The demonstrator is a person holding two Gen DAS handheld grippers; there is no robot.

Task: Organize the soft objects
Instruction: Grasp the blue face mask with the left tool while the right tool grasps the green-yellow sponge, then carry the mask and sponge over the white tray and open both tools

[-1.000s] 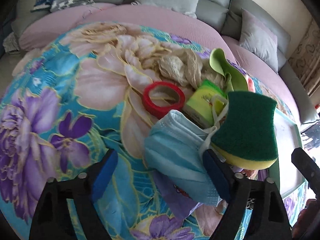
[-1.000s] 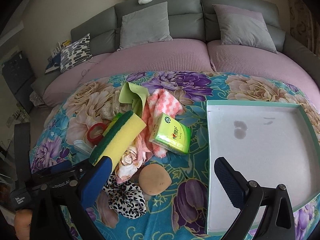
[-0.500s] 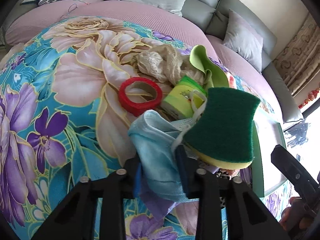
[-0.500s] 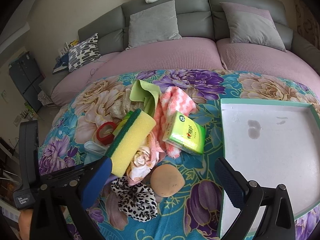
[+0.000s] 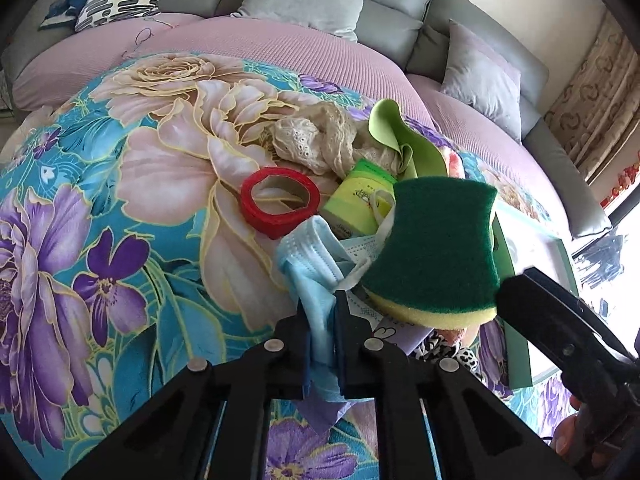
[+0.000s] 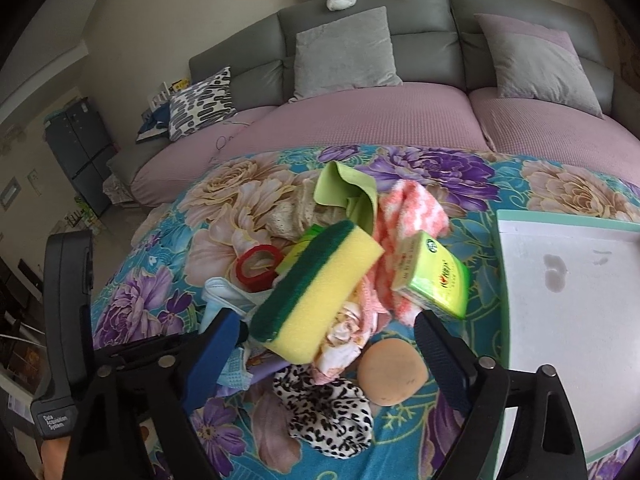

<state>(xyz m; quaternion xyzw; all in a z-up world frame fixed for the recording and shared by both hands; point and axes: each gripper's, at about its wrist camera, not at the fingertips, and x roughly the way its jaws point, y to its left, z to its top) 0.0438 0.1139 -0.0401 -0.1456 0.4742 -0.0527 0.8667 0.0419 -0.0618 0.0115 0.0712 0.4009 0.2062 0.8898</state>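
Observation:
My left gripper (image 5: 323, 336) is shut on a light blue face mask (image 5: 310, 264) at the near edge of a pile of soft things on the floral blanket. A green-and-yellow sponge (image 5: 436, 256) leans on the pile just right of the mask. My right gripper (image 6: 324, 344) is open and empty, with the sponge (image 6: 316, 288) between and beyond its fingers. The mask (image 6: 224, 296) shows beside the left finger. A white tray with a teal rim (image 6: 500, 264) lies to the right.
The pile holds a red tape ring (image 5: 280, 202), green tissue packs (image 6: 434, 280), a lime cloth (image 6: 344, 188), a pink-and-white cloth (image 6: 412, 208), a cream lace cloth (image 5: 316, 140), a leopard scrunchie (image 6: 328, 412) and a tan round sponge (image 6: 392, 376). A grey sofa with cushions (image 6: 344, 52) stands behind.
My left gripper closed from wide open onto the blue mask. My right gripper moved forward and down toward the sponge, staying open.

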